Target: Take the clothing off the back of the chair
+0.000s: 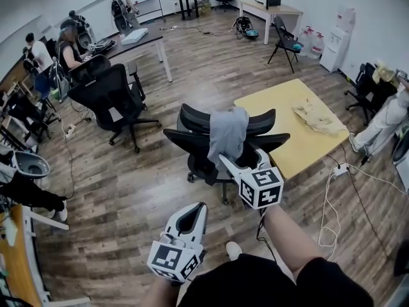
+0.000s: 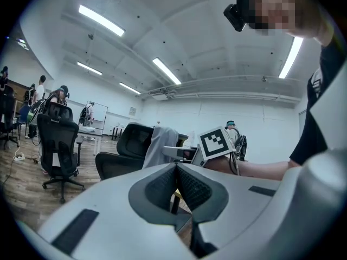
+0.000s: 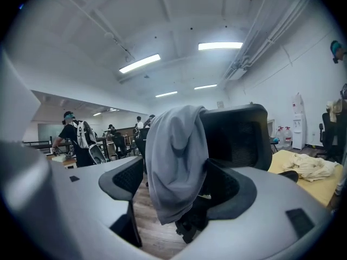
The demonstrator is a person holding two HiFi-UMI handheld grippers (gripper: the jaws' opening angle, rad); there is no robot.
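Looks like an open-plan office: wheeled mesh chairs (image 1: pixel 108 98), long desks (image 1: pixel 142 41) with seated people, water dispenser (image 1: pixel 335 41) at the wall, ceiling strip lights (image 2: pixel 101 20).

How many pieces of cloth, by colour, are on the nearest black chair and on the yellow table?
Grey garment, over the back of the black chair: 1
Beige cloth, on the yellow table: 1
Total: 2
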